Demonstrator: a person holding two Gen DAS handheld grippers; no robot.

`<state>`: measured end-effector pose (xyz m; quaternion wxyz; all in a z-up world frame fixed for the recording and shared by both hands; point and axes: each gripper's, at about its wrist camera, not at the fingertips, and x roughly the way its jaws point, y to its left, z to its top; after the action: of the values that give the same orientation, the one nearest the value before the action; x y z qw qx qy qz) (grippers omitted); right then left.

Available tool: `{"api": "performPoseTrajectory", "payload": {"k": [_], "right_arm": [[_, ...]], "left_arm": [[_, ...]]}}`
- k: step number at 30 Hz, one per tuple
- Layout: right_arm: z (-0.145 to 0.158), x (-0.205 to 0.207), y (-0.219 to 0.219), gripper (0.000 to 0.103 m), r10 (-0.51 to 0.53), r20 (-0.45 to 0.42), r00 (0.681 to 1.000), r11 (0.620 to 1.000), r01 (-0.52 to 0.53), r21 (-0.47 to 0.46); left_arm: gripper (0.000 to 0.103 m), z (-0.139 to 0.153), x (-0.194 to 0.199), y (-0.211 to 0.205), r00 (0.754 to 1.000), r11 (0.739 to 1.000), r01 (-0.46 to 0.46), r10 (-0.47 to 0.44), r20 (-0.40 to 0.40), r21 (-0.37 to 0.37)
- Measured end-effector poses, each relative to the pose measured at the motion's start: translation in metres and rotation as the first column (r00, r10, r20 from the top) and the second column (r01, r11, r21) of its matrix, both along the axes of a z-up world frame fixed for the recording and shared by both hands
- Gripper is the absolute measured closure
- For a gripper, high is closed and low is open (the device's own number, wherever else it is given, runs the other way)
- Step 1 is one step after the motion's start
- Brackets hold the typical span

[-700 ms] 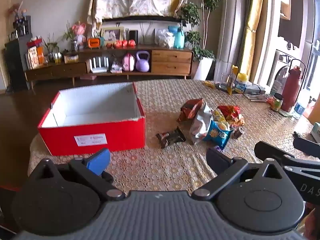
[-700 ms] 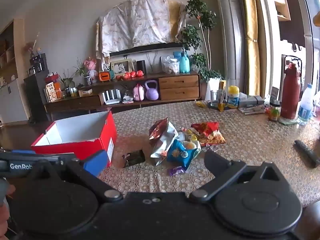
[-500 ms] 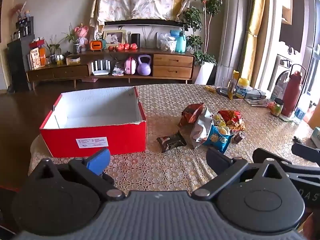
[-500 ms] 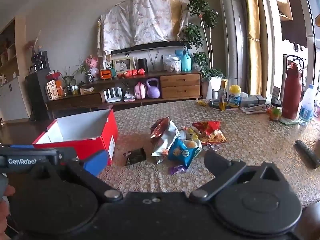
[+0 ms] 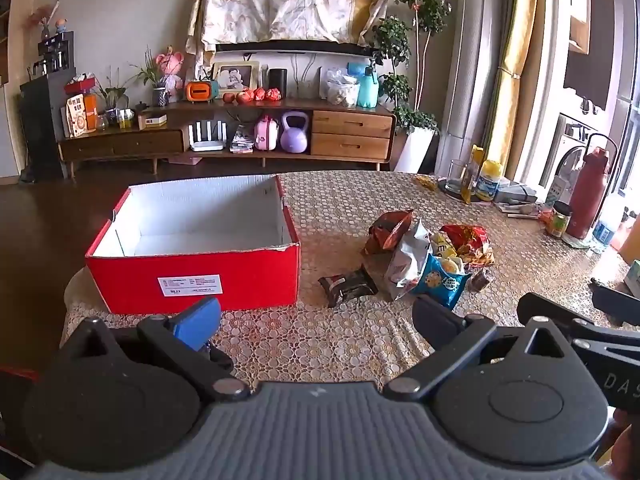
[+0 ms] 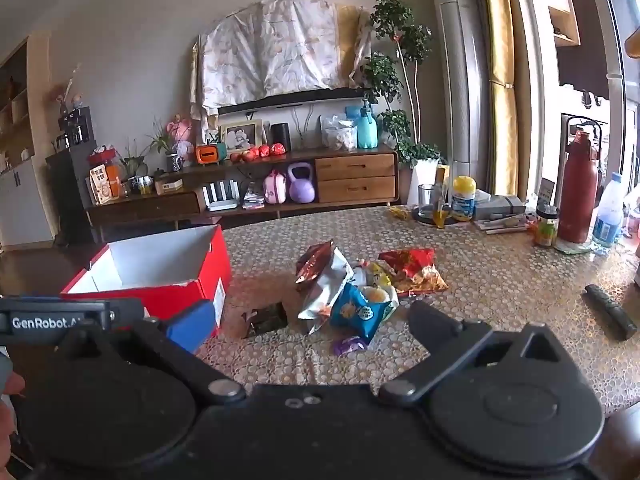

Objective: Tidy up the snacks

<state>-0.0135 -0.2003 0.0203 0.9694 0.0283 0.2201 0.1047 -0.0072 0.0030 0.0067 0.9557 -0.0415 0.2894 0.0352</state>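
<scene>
An open red box point(image 5: 192, 276) with a white, empty inside stands on the left of the table; it also shows in the right wrist view point(image 6: 160, 276). A pile of snack bags point(image 5: 428, 252) lies to its right, with a dark wrapper point(image 5: 348, 285) in front and a blue bag point(image 5: 440, 280). The right wrist view shows the same pile point(image 6: 360, 280) and a small purple packet point(image 6: 350, 345). My left gripper point(image 5: 316, 316) is open and empty, short of the box and pile. My right gripper point(image 6: 308, 320) is open and empty, just in front of the pile.
A lace cloth covers the table point(image 5: 360, 208). At the far right stand a red flask point(image 6: 578, 192), a water bottle point(image 6: 608, 216), jars and a glass point(image 6: 426, 200). A black remote point(image 6: 610, 312) lies at the right. A sideboard point(image 5: 240, 136) is beyond.
Both views have tilted up slightly, so the box and snacks sit a little lower in frame. Both grippers stay open; nothing on the table has moved.
</scene>
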Motion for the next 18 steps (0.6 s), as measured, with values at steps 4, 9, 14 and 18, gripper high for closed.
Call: {"api": "performPoseTrajectory", "payload": {"k": [4, 9, 14, 18], "right_arm": [[0.0009, -0.0011, 0.0006, 0.000, -0.003, 0.004, 1.000, 1.000, 0.003, -0.003], [0.0026, -0.0012, 0.0006, 0.000, -0.003, 0.009, 1.000, 1.000, 0.003, -0.005], [0.0037, -0.0012, 0.0002, 0.000, -0.001, 0.012, 1.000, 1.000, 0.001, -0.004], [0.0041, -0.0014, 0.0005, 0.000, -0.001, 0.012, 1.000, 1.000, 0.001, -0.004]], "left_arm": [[0.000, 0.0014, -0.0011, 0.0018, 1.000, 1.000, 0.002, -0.002, 0.002, 0.002], [0.000, 0.0053, -0.0020, 0.0011, 1.000, 1.000, 0.006, -0.006, 0.009, 0.011], [0.000, 0.0050, -0.0026, -0.0013, 1.000, 1.000, 0.008, -0.008, 0.017, 0.021], [0.000, 0.0060, -0.0029, -0.0014, 1.000, 1.000, 0.009, -0.010, 0.019, 0.023]]}}
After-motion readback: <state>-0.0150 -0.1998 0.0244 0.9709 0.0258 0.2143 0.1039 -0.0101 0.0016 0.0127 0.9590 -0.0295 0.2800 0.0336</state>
